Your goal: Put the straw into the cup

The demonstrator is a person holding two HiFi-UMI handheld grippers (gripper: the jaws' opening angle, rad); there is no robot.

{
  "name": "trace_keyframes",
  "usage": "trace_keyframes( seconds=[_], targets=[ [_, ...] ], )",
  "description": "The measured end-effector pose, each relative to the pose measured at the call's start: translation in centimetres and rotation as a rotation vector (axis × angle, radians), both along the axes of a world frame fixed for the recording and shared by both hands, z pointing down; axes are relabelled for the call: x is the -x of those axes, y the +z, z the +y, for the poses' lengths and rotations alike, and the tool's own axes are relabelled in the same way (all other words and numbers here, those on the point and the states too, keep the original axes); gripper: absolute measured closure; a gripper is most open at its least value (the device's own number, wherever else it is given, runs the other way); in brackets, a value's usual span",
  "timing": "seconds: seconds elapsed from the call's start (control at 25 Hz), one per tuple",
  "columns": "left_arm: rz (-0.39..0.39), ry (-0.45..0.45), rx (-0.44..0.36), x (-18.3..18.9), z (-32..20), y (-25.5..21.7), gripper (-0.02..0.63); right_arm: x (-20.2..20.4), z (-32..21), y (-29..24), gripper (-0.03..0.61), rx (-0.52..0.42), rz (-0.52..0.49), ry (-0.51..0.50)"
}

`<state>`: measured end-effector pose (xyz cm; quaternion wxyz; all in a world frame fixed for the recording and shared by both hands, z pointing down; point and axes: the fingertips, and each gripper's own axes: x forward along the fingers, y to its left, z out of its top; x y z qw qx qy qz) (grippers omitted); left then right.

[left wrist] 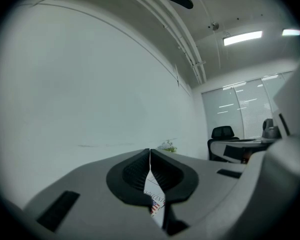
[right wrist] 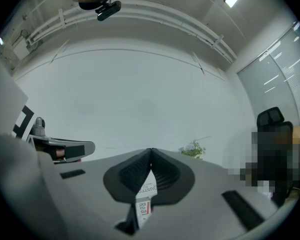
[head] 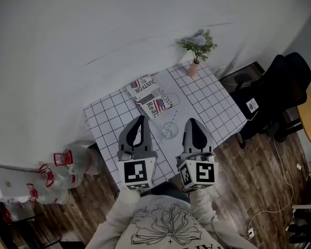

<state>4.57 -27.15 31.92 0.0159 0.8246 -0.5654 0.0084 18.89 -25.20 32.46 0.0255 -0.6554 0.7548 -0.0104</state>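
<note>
Head view looks steeply down on a small table with a white grid cloth. The clear cup stands toward the table's near side, just nearer than a newsprint-patterned box. The straw appears to sit in the cup, leaning toward the far right, though it is thin and faint. The left gripper and right gripper point level over the near edge, one on each side of the cup and apart from it. In the left gripper view the left gripper has its jaws pressed together with nothing between them; the right gripper view shows the right gripper likewise closed and empty. A potted plant stands at the far right corner, and a black office chair stands right of the table
</note>
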Motion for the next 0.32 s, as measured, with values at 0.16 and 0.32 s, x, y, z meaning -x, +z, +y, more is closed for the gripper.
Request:
trace_keyframes(
  seconds=[0.16, 0.32],
  targets=[
    [-0.002, -0.001, -0.002, -0.04, -0.01, -0.11, 0.607, -0.12, -0.09, -0.11, 0.577, 0.0, -0.001, -0.001],
    [-0.008, -0.003, -0.01, -0.01, -0.06, -0.39, 0.607, -0.22, -0.13, -0.21, 0.577, 0.0, 0.002, 0.0]
  ],
)
